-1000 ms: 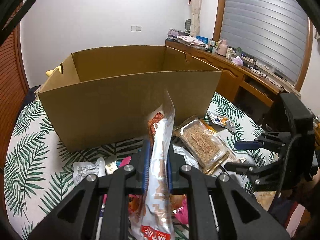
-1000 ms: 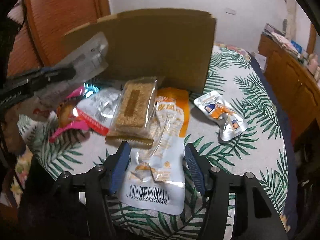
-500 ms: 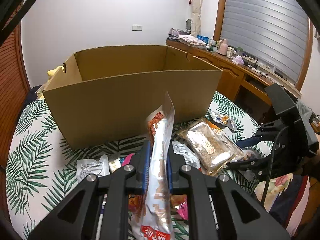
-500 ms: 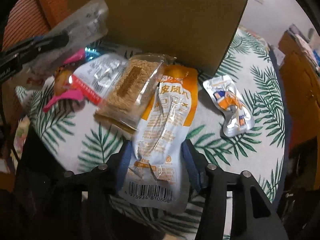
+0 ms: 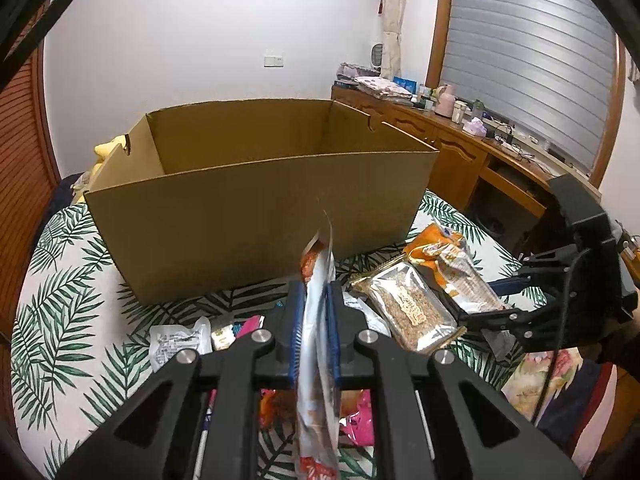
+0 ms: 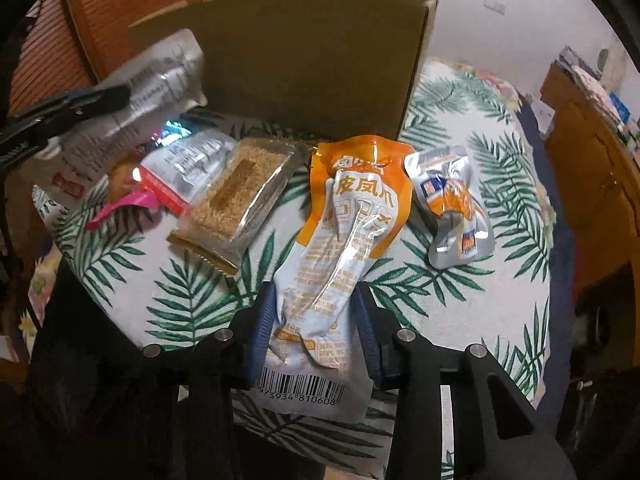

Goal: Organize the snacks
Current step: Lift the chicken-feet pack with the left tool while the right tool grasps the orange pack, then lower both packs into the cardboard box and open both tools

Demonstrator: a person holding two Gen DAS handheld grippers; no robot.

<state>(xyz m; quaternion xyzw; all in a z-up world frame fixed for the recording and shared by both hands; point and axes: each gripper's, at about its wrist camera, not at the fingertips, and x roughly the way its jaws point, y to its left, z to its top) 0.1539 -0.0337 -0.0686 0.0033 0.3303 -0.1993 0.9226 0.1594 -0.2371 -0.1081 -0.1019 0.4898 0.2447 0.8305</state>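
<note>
An open cardboard box [image 5: 256, 216] stands on the leaf-print table [image 5: 60, 320]; it also shows in the right wrist view [image 6: 312, 60]. My left gripper [image 5: 314, 312] is shut on a silver and red snack packet [image 5: 318, 360], held upright in front of the box. My right gripper [image 6: 316, 320] is shut on an orange and white snack pouch [image 6: 344, 232] and lifts its near end off the table. The right gripper also shows in the left wrist view [image 5: 500, 300]. A clear pack of sesame bars [image 6: 236, 204] lies left of the pouch.
A small silver and orange packet [image 6: 452, 208] lies to the right of the pouch. Several more packets [image 6: 180, 176] lie by the box's front. A small white packet [image 5: 176, 344] lies left of my left gripper. A wooden sideboard [image 5: 460, 148] stands beyond the table.
My right gripper has closed on the orange and white pouch and pulled it away from the sesame pack. My left gripper has risen a little, still holding its packet.
</note>
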